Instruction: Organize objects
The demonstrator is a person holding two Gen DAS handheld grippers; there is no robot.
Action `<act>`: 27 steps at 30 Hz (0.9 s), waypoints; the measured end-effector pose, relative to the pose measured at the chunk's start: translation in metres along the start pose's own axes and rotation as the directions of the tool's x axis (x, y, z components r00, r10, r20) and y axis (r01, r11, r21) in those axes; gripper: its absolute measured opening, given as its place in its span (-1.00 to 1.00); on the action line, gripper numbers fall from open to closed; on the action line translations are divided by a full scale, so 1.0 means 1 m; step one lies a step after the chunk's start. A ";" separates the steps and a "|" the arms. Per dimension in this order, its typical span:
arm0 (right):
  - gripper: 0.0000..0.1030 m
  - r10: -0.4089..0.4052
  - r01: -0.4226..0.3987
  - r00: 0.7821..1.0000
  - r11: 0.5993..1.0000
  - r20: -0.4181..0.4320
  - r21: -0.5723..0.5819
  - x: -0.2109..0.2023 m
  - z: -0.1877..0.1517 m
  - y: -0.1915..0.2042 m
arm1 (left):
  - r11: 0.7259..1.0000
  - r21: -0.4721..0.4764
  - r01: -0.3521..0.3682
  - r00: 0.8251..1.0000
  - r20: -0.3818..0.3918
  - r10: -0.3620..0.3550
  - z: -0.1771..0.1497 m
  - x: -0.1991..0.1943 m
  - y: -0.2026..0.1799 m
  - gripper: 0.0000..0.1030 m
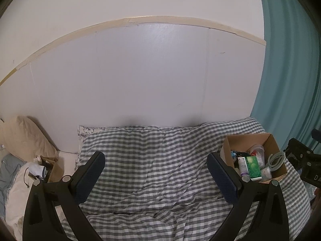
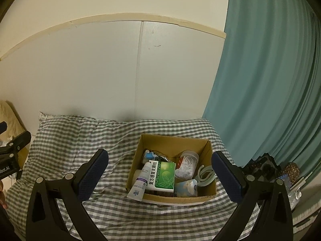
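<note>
Both grippers hovering apart, empty, over the bed [image 2: 84, 140].
Cardboard box [image 2: 172, 142] is holding a green medicine carton [image 2: 163, 175] and a "BOP" tube [image 2: 140, 182].

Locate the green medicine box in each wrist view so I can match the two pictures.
Left wrist: green medicine box at the right edge, inside the cardboard box, just beyond the right finger.
Right wrist: green medicine box lower centre, in the cardboard box, between the open fingers.
Shared landmark: teal curtain on the right.
</note>
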State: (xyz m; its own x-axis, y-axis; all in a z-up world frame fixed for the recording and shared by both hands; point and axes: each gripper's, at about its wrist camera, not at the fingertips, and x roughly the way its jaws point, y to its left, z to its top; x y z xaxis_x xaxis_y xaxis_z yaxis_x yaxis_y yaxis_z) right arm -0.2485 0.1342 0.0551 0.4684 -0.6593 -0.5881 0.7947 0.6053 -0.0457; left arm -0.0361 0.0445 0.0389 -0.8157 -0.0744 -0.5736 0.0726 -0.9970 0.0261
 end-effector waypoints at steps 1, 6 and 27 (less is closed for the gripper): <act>0.99 0.000 0.000 1.000 1.000 0.000 0.001 0.000 0.000 0.000 | 1.000 0.002 -0.001 1.000 0.000 0.001 0.000 0.000 0.000 1.00; 0.99 0.000 0.000 1.000 1.000 -0.003 0.000 0.000 0.001 -0.001 | 1.000 0.003 -0.002 1.000 0.000 0.002 0.000 0.000 -0.001 1.00; 0.99 -0.018 0.018 0.999 1.000 -0.032 -0.015 0.006 -0.002 -0.004 | 1.000 0.010 -0.021 1.000 0.003 0.020 0.000 -0.002 -0.002 1.00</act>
State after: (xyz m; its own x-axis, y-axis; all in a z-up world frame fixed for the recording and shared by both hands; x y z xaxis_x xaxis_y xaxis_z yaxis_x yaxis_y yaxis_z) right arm -0.2496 0.1289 0.0499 0.4413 -0.6557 -0.6127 0.7969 0.6002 -0.0683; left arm -0.0342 0.0465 0.0396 -0.8160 -0.0949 -0.5703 0.0838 -0.9954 0.0457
